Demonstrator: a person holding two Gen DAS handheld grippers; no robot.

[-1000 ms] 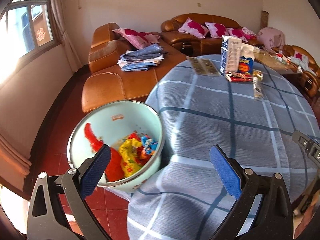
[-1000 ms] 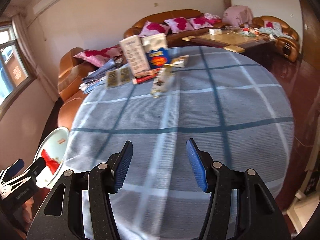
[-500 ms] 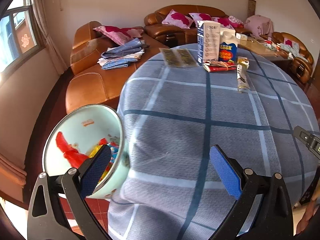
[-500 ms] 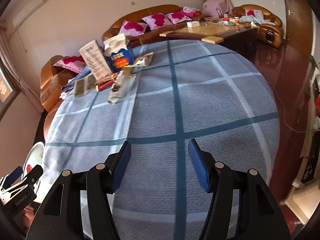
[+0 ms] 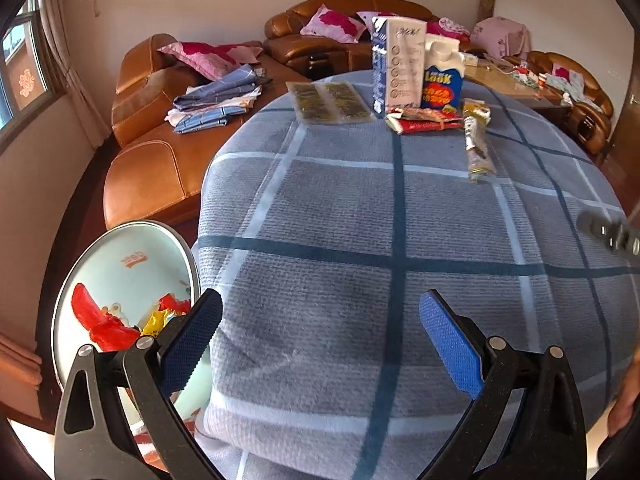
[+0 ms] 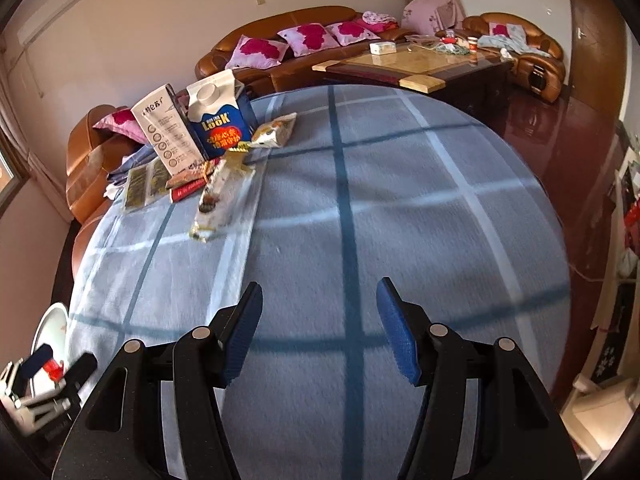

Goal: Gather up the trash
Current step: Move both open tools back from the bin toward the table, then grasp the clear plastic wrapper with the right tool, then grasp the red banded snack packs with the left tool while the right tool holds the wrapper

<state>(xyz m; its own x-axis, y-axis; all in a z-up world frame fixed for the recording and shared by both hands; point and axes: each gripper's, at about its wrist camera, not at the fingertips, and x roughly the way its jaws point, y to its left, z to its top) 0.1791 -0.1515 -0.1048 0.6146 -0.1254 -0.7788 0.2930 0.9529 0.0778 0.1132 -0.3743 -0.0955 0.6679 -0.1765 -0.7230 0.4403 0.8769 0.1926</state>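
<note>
Trash wrappers [image 5: 476, 148] and cartons [image 5: 396, 68] crowd the table's [image 5: 360, 208] far edge; the pale basin [image 5: 120, 264] off its near-left edge holds red and yellow wrappers. I see both grippers [image 5: 320, 336] [image 6: 320, 328] spread apart, empty.

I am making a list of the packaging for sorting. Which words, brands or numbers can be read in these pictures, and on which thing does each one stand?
"LOOK": on the blue carton with the white top, in large white letters.
Red and yellow print below it on the same carton: too blurred to read.
White and blue box: Chinese characters and a column of round icons, too small to read.
Pale basin: an orange mark on its inner wall, not legible.
Wrappers on the table: print too small.
</note>
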